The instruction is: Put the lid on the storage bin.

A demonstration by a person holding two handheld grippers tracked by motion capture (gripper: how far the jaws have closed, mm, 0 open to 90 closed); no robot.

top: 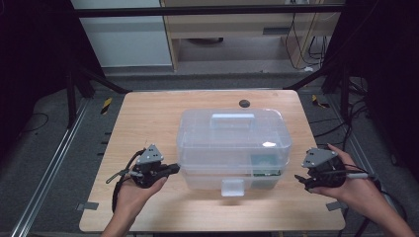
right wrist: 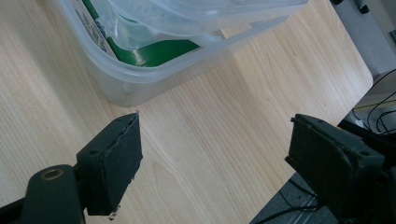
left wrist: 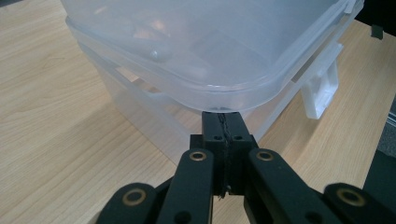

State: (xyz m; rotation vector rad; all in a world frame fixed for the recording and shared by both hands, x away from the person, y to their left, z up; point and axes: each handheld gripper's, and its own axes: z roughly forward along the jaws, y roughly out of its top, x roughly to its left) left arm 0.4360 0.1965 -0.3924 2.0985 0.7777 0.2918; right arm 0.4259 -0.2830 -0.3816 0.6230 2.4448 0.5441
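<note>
A clear plastic storage box (top: 232,148) with a lid and a top handle (top: 232,120) stands in the middle of the wooden table (top: 148,118). Something green (top: 262,165) lies inside it at the front right. My left gripper (top: 175,169) is shut with nothing in it, its tips right under the lid's rim at the box's left front corner (left wrist: 219,100). My right gripper (top: 300,180) stands open beside the box's right end, a little apart from it. In the right gripper view the box corner (right wrist: 140,79) lies ahead of the left pad (right wrist: 116,158).
A white latch (top: 232,187) hangs down from the box's front side. A dark round grommet (top: 244,103) sits near the table's far edge. Bare table lies in front of the box and to its left. Cables and dark frame legs surround the table.
</note>
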